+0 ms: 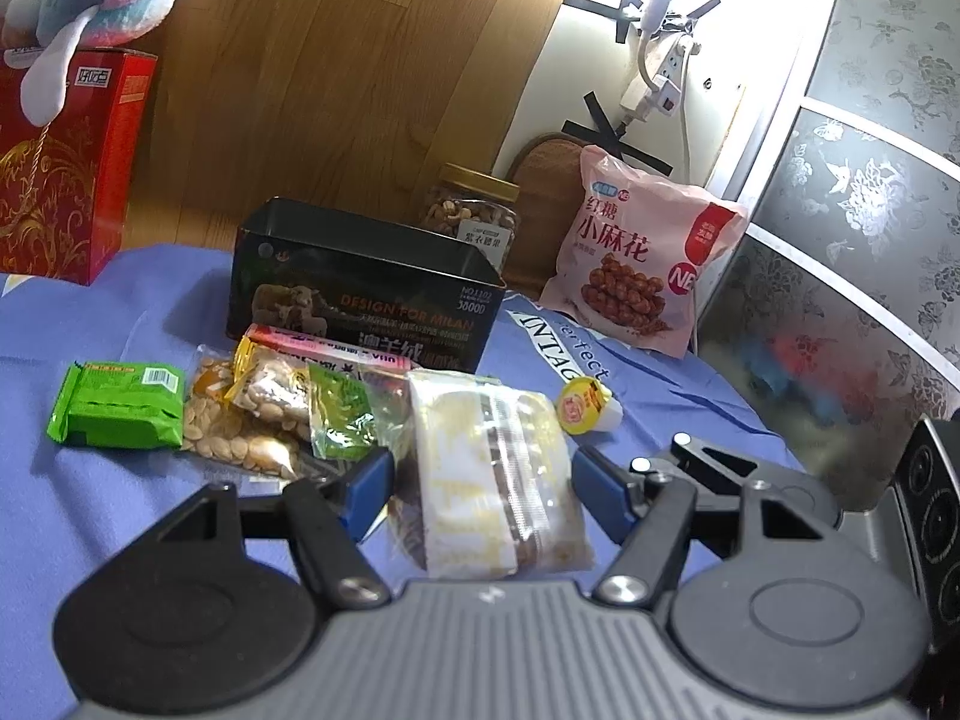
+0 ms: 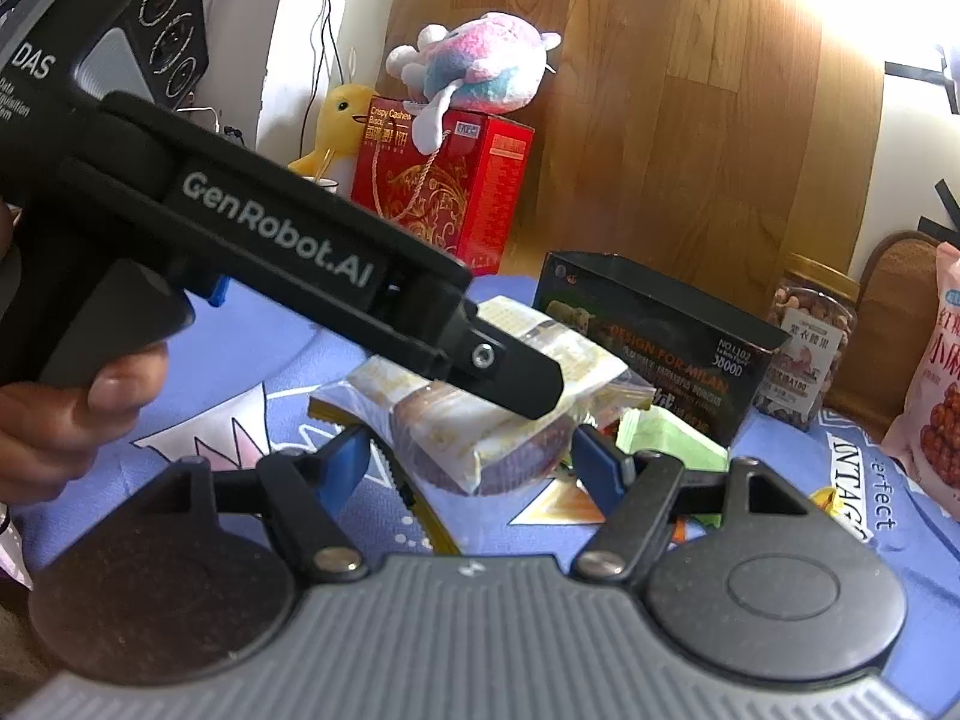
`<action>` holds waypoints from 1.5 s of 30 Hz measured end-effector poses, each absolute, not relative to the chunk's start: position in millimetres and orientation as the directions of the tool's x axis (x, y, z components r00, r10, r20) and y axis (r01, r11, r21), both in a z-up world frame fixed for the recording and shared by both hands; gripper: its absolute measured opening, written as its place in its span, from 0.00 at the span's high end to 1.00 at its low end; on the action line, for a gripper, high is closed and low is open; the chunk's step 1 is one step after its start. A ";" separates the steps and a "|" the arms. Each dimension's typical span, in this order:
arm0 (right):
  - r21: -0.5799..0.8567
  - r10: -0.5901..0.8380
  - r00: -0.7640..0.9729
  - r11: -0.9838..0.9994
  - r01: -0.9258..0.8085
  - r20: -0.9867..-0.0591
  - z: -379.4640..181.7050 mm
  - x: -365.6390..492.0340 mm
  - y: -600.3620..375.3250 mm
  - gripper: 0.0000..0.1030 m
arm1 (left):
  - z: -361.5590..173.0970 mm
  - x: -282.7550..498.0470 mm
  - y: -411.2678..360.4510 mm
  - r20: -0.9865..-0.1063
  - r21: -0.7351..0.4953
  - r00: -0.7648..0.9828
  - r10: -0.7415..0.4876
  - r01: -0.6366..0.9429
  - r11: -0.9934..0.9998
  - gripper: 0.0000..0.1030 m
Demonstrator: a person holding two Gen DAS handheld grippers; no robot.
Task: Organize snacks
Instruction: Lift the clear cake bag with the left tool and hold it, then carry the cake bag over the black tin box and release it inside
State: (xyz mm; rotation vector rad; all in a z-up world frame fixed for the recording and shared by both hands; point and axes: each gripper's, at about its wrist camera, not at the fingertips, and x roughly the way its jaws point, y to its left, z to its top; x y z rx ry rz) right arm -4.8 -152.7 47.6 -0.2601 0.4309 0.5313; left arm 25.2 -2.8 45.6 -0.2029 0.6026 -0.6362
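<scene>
Cake pack: sitting on the blue-clothed worktop, in front of the black box.
Left gripper: fingers straddling the pack, contact unclear.
Right gripper: fingers spread, not pinching.
Handling: looking light, soft, crushable; slick wrapper.
Hold: taking it across the banded middle, gently.

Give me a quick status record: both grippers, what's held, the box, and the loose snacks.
left gripper: closed on the wrapped cake, pads at both its sides
right gripper: open, holding nothing, facing the same cake
black box: open-topped, behind the snack pile; contents out of view
loose on blue cloth: green packet, seed packet, jelly cup
at back: nut jar, pink snack bag
</scene>
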 end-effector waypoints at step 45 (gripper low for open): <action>-0.144 0.428 0.794 0.836 -0.529 -0.432 56.2 -8.0 -154.0 0.26 | 58.4 19.5 -6.3 -0.445 -0.330 0.657 -0.608 0.511 0.794 0.36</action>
